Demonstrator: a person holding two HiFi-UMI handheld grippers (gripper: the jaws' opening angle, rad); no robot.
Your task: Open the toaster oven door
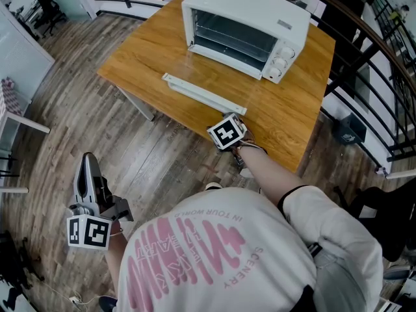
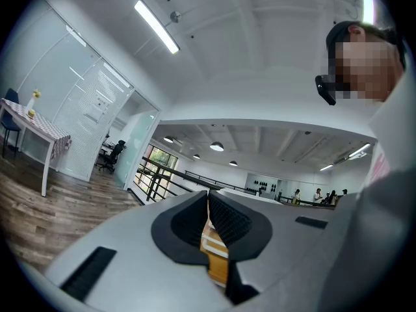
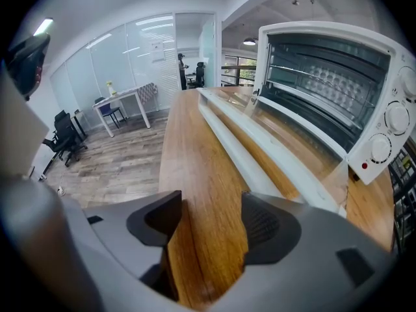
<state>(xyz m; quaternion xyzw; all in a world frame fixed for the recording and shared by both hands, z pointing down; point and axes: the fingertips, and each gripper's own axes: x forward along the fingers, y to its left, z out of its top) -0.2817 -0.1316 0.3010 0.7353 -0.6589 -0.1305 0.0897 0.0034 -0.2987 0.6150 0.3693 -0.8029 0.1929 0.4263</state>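
Note:
The white toaster oven [image 1: 247, 28] [image 3: 325, 83] stands at the table's far side. Its glass door [image 1: 205, 96] [image 3: 260, 145] is folded fully down and lies about flat over the wooden table [image 1: 143, 51]. The wire rack inside shows. My right gripper [image 1: 239, 117] [image 3: 211, 223] hovers over the tabletop just in front of the right end of the door's white handle, open, with only bare wood between its fingers. My left gripper [image 1: 87, 164] [image 2: 208, 216] hangs low at my left side above the floor, pointing level, shut and holding nothing.
The table's near edge [image 1: 195, 129] runs just below the right gripper. A black railing [image 1: 364, 77] curves behind and to the right of the table, with a dark bag [image 1: 348, 132] on the floor there. A white side table [image 1: 10, 109] stands far left on the wooden floor.

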